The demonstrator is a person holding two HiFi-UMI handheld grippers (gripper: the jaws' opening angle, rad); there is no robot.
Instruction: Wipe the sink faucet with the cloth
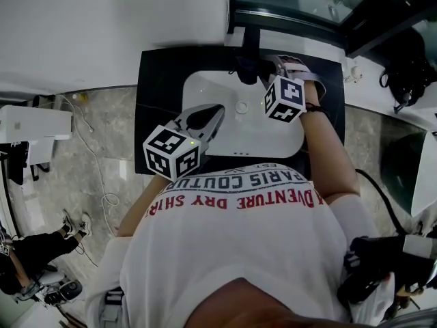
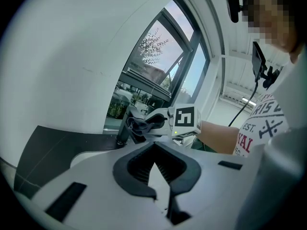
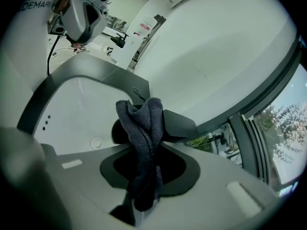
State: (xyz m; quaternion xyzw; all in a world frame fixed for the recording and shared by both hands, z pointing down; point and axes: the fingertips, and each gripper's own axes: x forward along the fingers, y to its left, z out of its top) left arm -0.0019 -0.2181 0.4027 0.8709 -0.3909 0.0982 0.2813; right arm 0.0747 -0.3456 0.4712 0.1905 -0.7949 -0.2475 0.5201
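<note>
The white rectangular sink basin [image 1: 205, 91] sits in a black tabletop [image 1: 158, 70], and the black sink faucet [image 1: 247, 65] stands at the 12 o'clock edge of the basin in the head view.

The right hand-held gripper [image 1: 263, 68] is at about 1 o'clock over the basin, and its tips point to the faucet. Its jaws are pressed together on a dark blue-grey knitted cloth [image 3: 142, 128]. In the right gripper view the cloth runs through the whole length of the jaws: a bunched part stands out beyond the tips and a shorter end hangs at the 6 o'clock side. The bunched part lies against the front of the faucet [image 3: 178, 126] and hides its middle. It seems to touch the faucet, but the contact itself cannot be seen clearly. The round drain [image 3: 96, 142] of the basin shows at 9 o'clock from the cloth.

The left hand-held gripper [image 1: 210, 113] is over the 8 o'clock part of the basin, well apart from the faucet, and its tips point toward 1 o'clock. In the left gripper view its jaws [image 2: 156, 166] are closed together with nothing between them. Far beyond them, at 12 o'clock, this view shows the faucet [image 2: 123, 130] as a dark column, with the cloth [image 2: 139, 125] just at its 3 o'clock side, held by the right hand-held gripper [image 2: 154, 121].

A person's white printed T-shirt [image 1: 239, 231] fills the 6 o'clock half of the head view.
</note>
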